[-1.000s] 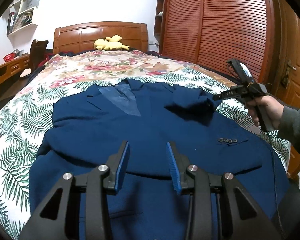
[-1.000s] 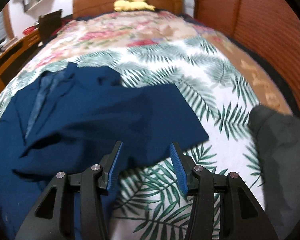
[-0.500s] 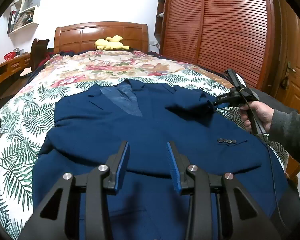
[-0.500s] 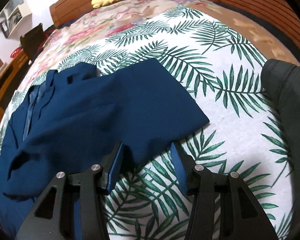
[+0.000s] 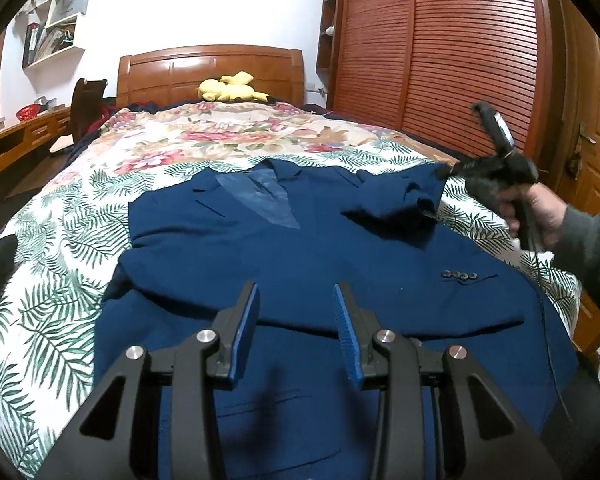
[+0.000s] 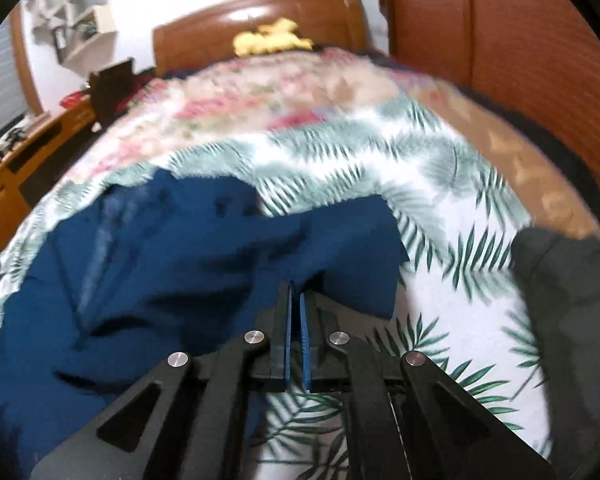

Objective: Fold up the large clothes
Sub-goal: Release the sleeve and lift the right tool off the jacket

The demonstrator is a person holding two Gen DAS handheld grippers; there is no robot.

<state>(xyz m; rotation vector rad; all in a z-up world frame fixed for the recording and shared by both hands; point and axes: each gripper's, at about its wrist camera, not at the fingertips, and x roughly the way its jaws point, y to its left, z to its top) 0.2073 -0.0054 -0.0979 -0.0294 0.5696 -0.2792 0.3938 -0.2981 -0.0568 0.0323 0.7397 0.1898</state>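
Note:
A dark blue suit jacket [image 5: 300, 248] lies front up on the leaf-print bedspread [image 5: 60, 240], collar toward the headboard. My left gripper [image 5: 296, 308] hovers open over its lower half, with nothing between the fingers. My right gripper [image 6: 295, 292] is shut on the jacket's [image 6: 160, 264] far right edge near the shoulder. In the left wrist view, the right gripper [image 5: 446, 169] holds that edge raised off the bed, a person's hand [image 5: 540, 208] on its handle. The sleeve with its buttons [image 5: 458, 276] lies folded across the front.
A yellow plush toy [image 5: 230, 88] sits by the wooden headboard [image 5: 208, 72]. A louvred wardrobe [image 5: 460, 60] runs along the right side. A desk [image 5: 16, 140] and chair [image 5: 86, 108] stand at left. A dark grey garment [image 6: 568, 280] lies on the bed's right edge.
The right gripper's jaws have shut on the jacket's right edge and risen, lifting that edge off the bedspread. The left gripper has stayed open in the same place.

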